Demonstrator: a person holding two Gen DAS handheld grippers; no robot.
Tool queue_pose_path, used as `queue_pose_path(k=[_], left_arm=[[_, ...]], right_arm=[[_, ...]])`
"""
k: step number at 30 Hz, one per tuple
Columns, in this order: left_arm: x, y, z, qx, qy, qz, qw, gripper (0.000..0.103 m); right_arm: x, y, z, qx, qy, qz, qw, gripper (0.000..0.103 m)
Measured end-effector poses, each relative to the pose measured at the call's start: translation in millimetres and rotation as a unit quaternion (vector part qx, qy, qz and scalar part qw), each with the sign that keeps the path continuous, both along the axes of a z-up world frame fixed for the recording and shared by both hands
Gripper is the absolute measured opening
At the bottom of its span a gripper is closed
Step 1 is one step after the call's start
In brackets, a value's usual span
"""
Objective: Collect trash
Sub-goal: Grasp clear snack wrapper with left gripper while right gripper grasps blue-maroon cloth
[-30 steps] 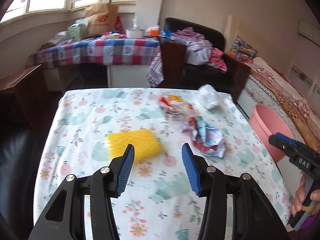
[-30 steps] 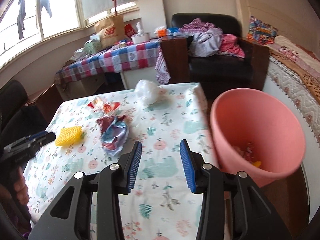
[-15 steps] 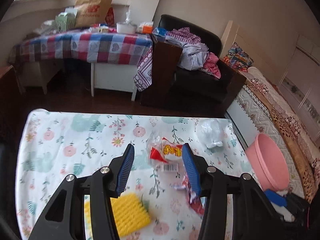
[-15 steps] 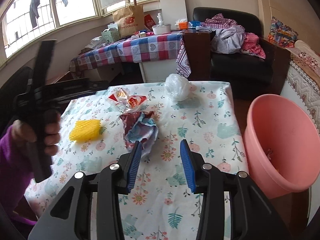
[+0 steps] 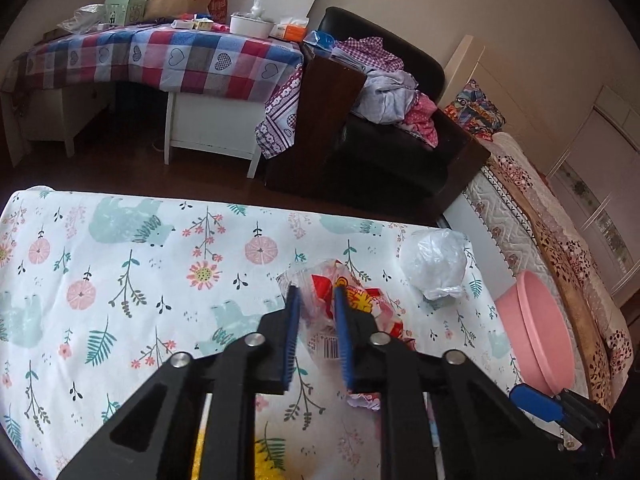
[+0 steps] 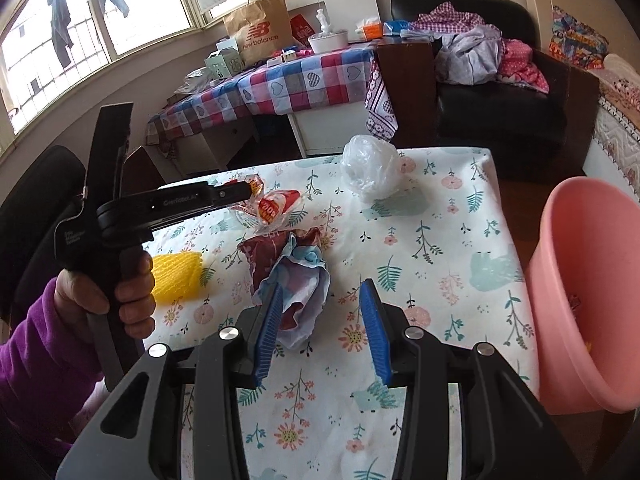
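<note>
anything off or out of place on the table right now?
Only the expected litter on the table: a red-and-clear wrapper that the left claw is closing on, a crumpled wrapper, a balled plastic bag and a yellow foam net. Nothing spilled or broken. The pink bin only looks tilted through the fisheye.

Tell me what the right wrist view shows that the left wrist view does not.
Only the right wrist view shows the windows, the hand holding the left gripper from the side, and the whole yellow net. Only the left wrist view shows the left gripper closed on the red wrapper, with its barcode. Both show the white bag, the pink bin and the floral table.
</note>
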State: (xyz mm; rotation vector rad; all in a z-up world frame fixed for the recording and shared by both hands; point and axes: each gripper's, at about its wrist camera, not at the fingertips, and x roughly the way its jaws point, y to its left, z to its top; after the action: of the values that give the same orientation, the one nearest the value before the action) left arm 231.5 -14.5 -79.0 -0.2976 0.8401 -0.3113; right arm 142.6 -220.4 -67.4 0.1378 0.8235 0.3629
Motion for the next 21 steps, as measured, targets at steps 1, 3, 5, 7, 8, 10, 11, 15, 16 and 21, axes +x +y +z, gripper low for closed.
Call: queue_pose_path(k=[1, 3, 5, 7, 8, 10, 11, 15, 16, 21], left_arm=[[-1.6, 1.5, -0.3, -0.001, -0.001, 0.002, 1.0, 0.012], [-7.2, 4.4, 2.0, -0.007, -0.005, 0.008, 0.9999, 0.011], [-14.6, 8.6, 8.0, -0.01, -0.017, 0.014, 0.9997, 0.011], [-23.8, 11.7, 15.8, -0.009, -0.033, 0.018, 0.9993, 0.011], [-29.3, 12.9, 20.0, -0.007, -0.041, 0.02, 0.999, 0.011], [-38.7, 15.7, 26.7, -0.003, -0.052, 0.023, 0.9984, 0.011], [-45.1, 16.8, 30.3, -0.002, -0.058, 0.025, 0.998, 0.011], [-62.8, 23.9, 38.3, -0.004, -0.067, 0.034, 0.9972, 0.011], [-65.2, 26.4, 39.2, -0.007, -0.067, 0.036, 0.9971, 0.011], [-80.3, 34.1, 42.9, -0.014, -0.061, 0.048, 0.9969, 0.011]], right_arm=[[2.7, 0.5, -1.9, 0.002, 0.004, 0.0, 1.0, 0.041], [6.2, 1.3, -4.4, 0.004, 0.01, 0.002, 1.0, 0.041], [9.7, 2.9, -8.8, 0.008, 0.02, 0.006, 1.0, 0.041], [14.0, 4.4, -14.1, 0.013, 0.031, 0.005, 0.999, 0.041], [16.2, 4.9, -16.6, 0.016, 0.035, 0.004, 0.999, 0.041], [21.6, 6.7, -22.4, 0.021, 0.049, 0.004, 0.999, 0.041], [23.4, 7.9, -24.8, 0.021, 0.054, 0.005, 0.998, 0.041], [27.8, 13.1, -32.9, 0.024, 0.067, 0.009, 0.997, 0.041], [27.7, 15.1, -34.8, 0.022, 0.068, 0.009, 0.997, 0.041], [20.9, 21.9, -35.1, 0.007, 0.063, 0.016, 0.998, 0.025]])
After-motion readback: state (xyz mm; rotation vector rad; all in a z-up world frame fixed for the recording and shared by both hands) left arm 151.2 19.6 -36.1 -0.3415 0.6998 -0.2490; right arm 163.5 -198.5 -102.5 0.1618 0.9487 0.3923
